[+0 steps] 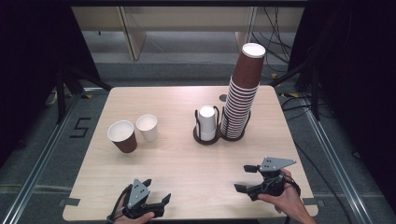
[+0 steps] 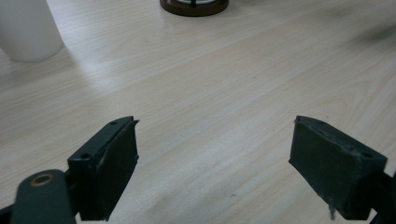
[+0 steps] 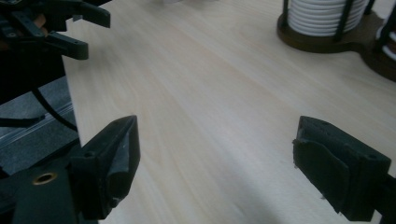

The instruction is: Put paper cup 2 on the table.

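Nearest the person, the left gripper [image 1: 156,201] and right gripper [image 1: 246,178] rest low at the table's [image 1: 187,158] front edge, jaws spread, holding nothing, apparently at ready. Mid-table stand a brown cup [image 1: 123,136] and white cup [image 1: 147,127], upright. Beyond, a twin holder [image 1: 205,136] keeps both stacks orderly: short white stack [image 1: 207,122], tall brown stack [image 1: 241,95].

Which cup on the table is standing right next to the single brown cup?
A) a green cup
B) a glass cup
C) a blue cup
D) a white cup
D: in the high view, a white cup stands upright just to the right of the brown cup on the left part of the table, away from the tall brown stack.
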